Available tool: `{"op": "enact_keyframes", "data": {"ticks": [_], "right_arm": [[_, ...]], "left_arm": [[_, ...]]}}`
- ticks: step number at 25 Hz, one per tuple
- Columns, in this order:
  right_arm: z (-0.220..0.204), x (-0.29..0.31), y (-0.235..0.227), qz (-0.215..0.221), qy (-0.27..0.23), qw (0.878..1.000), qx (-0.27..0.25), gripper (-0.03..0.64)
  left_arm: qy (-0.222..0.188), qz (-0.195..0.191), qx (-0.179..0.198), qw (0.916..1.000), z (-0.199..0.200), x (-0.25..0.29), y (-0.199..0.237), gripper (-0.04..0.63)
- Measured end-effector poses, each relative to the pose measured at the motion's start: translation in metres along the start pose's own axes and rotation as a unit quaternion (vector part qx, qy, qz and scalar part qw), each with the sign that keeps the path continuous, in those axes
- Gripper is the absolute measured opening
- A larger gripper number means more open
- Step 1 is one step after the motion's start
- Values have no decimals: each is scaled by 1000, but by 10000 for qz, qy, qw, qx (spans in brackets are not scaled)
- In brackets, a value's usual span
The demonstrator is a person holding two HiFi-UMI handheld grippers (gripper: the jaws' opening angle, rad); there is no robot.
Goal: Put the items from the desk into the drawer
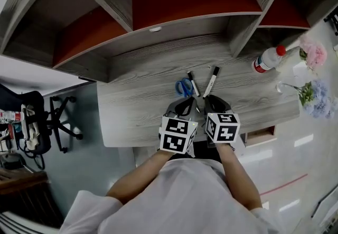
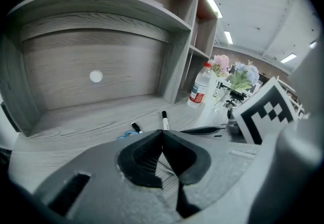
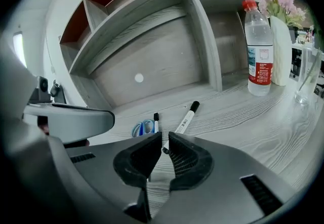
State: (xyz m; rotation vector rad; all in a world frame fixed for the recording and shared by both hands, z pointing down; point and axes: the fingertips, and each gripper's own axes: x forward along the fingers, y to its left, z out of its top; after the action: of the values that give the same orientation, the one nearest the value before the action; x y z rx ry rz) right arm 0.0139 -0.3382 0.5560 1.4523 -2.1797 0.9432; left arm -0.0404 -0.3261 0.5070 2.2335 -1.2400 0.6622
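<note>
Our left gripper (image 1: 185, 105) has its jaws pressed together with nothing between them. Our right gripper (image 1: 215, 103), just beside it, is closed and empty too. Both hover over the near edge of the desk (image 1: 132, 106), pointing toward the far side.

Just beyond the jaw tips lie the three task items, close together. The blue-handled scissors (image 1: 183, 88) are on the left, the short black-capped marker (image 1: 193, 83) is touching or nearly touching them, and the longer white marker (image 1: 210, 81) is on the right, its near end close to our right gripper.

To the left of the scissors the desk is bare up to its left edge. Beyond the items the surface runs free to the back panel of the shelf unit (image 1: 174, 43). To the far right, past a shelf upright, a water bottle (image 1: 268, 59) lies well apart from the markers, with flowers (image 1: 315, 54) beyond it. Below the near edge on the right is what looks like an open drawer (image 1: 260, 136).
</note>
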Motion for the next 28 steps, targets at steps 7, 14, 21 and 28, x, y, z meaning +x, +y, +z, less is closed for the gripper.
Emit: {"op": "enact_keyframes", "data": {"ticks": [7, 14, 21, 28], "right_arm": [[3, 14, -2, -71, 61, 9998, 151, 90], [1, 27, -10, -319, 202, 9988, 303, 130], [-1, 43, -18, -714, 329, 9962, 369, 141], [-1, 45, -22, -1085, 507, 9928, -69, 124]], "left_arm": [[33, 58, -39, 10000, 6, 2, 14, 5], [49, 92, -73, 9999, 8, 2, 20, 5], [74, 262, -158, 9995, 4, -5, 32, 5], [2, 261, -184, 9995, 6, -8, 32, 5]]}}
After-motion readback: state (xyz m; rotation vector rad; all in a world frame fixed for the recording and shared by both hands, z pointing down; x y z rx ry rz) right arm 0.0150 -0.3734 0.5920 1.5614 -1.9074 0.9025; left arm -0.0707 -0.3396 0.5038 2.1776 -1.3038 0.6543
